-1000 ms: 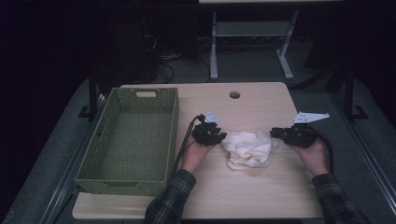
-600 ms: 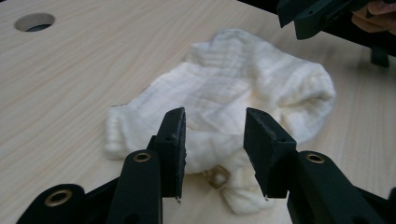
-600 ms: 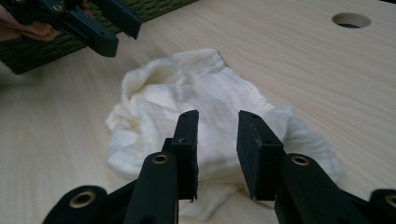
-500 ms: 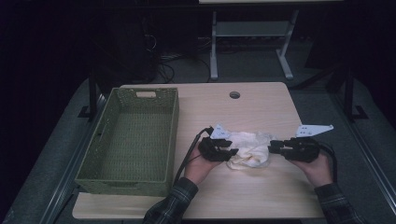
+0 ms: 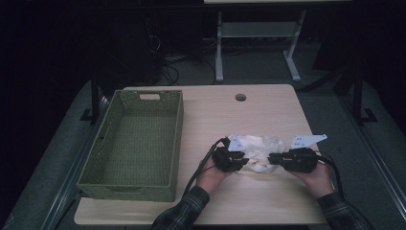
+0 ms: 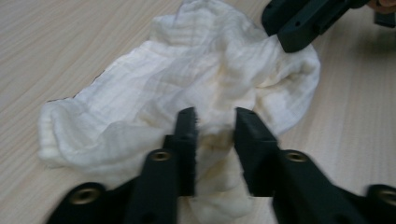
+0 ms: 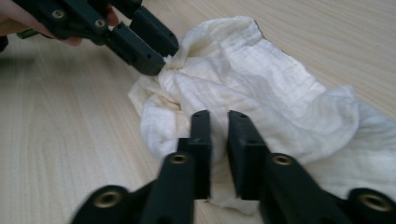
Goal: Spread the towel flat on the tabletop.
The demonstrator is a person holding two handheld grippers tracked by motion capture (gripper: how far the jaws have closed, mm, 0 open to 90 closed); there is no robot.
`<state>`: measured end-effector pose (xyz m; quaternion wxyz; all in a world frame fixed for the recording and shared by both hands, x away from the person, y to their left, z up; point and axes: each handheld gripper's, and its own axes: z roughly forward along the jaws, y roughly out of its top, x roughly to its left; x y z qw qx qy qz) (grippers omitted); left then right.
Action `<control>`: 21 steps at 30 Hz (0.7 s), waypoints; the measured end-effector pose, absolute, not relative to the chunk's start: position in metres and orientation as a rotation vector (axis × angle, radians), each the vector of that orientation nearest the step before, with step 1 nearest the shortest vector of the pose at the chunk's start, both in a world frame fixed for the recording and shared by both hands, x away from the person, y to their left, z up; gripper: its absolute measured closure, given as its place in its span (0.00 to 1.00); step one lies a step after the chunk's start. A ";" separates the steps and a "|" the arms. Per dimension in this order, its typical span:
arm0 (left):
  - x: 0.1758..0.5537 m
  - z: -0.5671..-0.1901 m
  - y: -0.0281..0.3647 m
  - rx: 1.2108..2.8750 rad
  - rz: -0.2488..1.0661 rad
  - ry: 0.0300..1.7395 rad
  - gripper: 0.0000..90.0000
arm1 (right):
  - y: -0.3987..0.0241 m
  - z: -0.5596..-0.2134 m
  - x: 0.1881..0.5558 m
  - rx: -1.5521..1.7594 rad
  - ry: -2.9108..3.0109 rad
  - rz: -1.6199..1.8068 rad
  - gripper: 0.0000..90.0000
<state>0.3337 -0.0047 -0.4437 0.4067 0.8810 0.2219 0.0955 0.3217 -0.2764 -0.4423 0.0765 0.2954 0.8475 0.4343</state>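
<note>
Crumpled cream-white muslin cloth (image 5: pixel 256 152) lies bunched on the pale wooden table (image 5: pixel 206 120), near its front edge and well to the right of the olive-green woven basket (image 5: pixel 134 143), which stands empty. Since a second ago we have brought both hands toward ourselves, and the cloth has come with them, away from the table's middle. Our left gripper (image 5: pixel 238 163) has just been closing its jaws; in its own view (image 6: pixel 212 125) a fold of fabric sits between the narrowed jaws, so we judge it pinched. Our right gripper (image 5: pixel 273 159) has closed likewise, and its view (image 7: pixel 218 122) shows cloth bunched in the slim gap. That suggests we now have two holds, ready to lift or spread the cloth. From the high view we get the layout and the basket's distance, but the jaws hide under the gripper bodies; the gripper views give the pinched folds and the weave, and each shows the other gripper at the cloth's far edge.
</note>
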 end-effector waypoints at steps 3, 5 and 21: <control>0.336 -0.440 0.000 2.195 0.243 0.583 0.99 | -0.277 -0.441 0.322 0.879 2.525 1.298 0.97; 0.338 -0.436 0.004 2.175 0.246 0.592 1.00 | -0.279 -0.439 0.322 0.882 2.515 1.319 0.98; 0.336 -0.441 -0.006 2.210 0.244 0.495 0.67 | -0.288 -0.433 0.326 0.896 2.467 1.369 0.98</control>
